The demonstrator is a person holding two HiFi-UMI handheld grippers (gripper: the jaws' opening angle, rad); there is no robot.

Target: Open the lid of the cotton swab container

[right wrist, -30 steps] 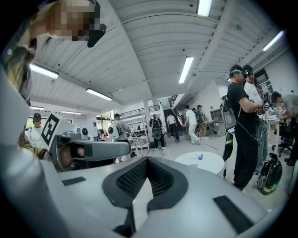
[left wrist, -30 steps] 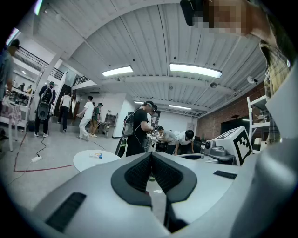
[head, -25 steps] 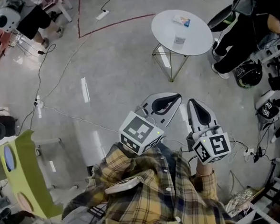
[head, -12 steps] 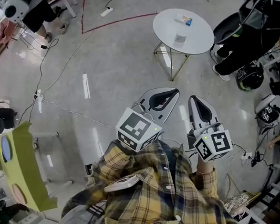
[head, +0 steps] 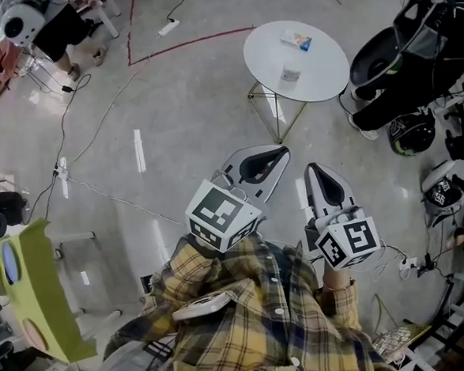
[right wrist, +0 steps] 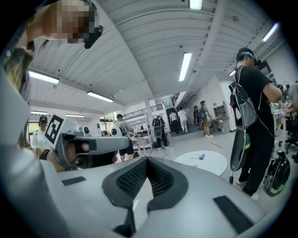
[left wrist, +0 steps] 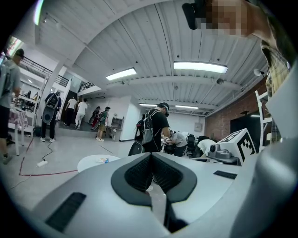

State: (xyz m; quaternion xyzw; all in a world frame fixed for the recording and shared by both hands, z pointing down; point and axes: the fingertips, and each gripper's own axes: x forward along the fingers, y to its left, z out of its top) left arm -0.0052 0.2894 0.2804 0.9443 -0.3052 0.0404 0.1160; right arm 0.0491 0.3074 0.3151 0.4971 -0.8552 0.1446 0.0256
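Ahead on round white surface (head: pixel 327 71), well apart from both grippers: small clear cotton swab container (head: pixel 290 74) near middle, blue-white packet (head: pixel 297 40) beyond it. Left gripper (head: pixel 283 149), right gripper (head: pixel 312 169): fingers together, nothing between. Versus second ago: both grippers nearer surface, fingers unchanged.

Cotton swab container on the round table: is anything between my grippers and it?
Nothing visible. Only bare floor lies between the left gripper, the right gripper and the white table bearing the clear container. Both jaws are shut and empty.
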